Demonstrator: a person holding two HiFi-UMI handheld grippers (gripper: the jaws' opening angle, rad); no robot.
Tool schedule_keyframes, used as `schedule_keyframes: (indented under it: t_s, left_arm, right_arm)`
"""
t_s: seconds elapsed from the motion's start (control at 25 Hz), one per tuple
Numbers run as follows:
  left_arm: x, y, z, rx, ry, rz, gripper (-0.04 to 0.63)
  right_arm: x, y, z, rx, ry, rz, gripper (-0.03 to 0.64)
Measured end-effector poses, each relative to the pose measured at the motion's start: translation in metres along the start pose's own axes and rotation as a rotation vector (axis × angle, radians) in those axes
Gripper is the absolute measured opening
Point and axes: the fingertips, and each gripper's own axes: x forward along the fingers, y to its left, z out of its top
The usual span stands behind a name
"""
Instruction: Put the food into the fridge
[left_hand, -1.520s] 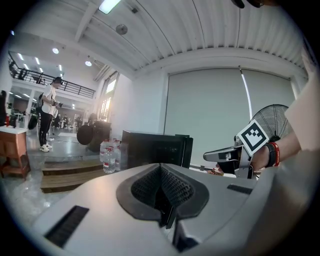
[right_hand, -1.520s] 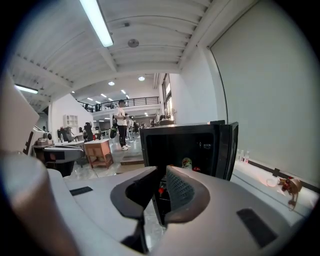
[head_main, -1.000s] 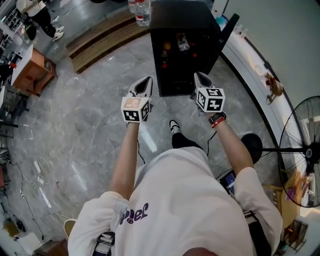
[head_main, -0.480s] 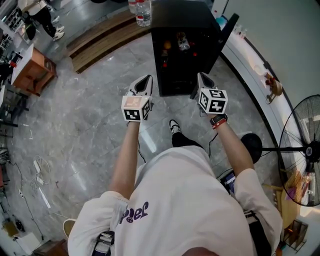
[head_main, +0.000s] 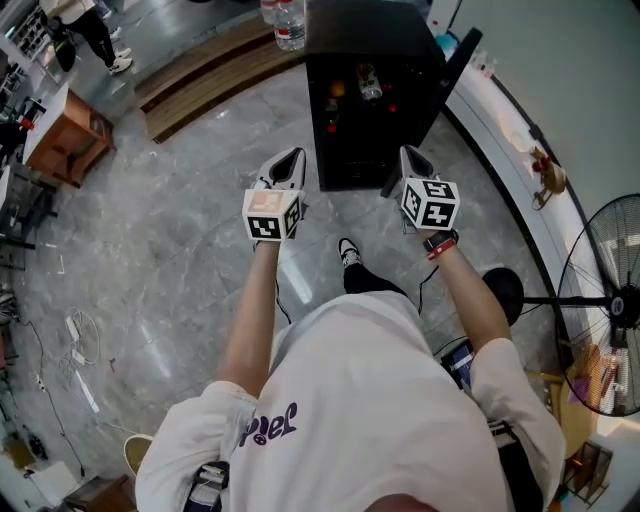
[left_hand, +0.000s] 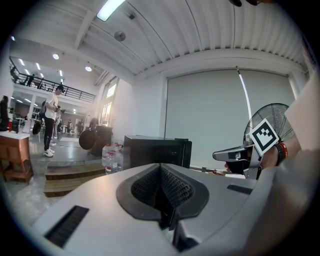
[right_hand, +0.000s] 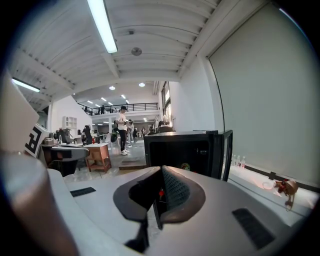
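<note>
A small black fridge (head_main: 400, 40) stands on the floor ahead with its door (head_main: 458, 58) swung open to the right. Inside it, food items (head_main: 366, 84) sit on the shelves. Both grippers hang in the air in front of it, short of the opening. My left gripper (head_main: 291, 160) is to the left of the fridge front, jaws shut with nothing between them (left_hand: 162, 200). My right gripper (head_main: 409, 155) is level with the right edge of the opening, also shut and empty (right_hand: 159, 195). The fridge (right_hand: 182, 152) fills the middle of the right gripper view.
Water bottles (head_main: 286, 24) stand on a wooden platform (head_main: 200, 75) left of the fridge. A white ledge (head_main: 510, 140) runs along the right wall, with a standing fan (head_main: 610, 300) nearby. A wooden table (head_main: 62, 140) and a person (head_main: 90, 35) are far left. Cables (head_main: 80, 340) lie on the floor.
My right gripper has drifted slightly to the right and toward the person. The left gripper has stayed almost where it was.
</note>
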Motion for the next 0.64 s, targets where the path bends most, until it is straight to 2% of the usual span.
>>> schedule_keyframes:
  t_s: [0.44,0.64]
  left_arm:
    - [0.013,-0.004,-0.008,-0.038,0.010,-0.017,0.018]
    - [0.021,0.004,-0.019,-0.081,0.021,-0.019,0.018]
  right_arm:
    - [-0.001,-0.009,-0.009,-0.014,0.025,-0.011,0.015]
    - [0.007,-0.010,-0.014,-0.021,0.042,-0.014,0.015]
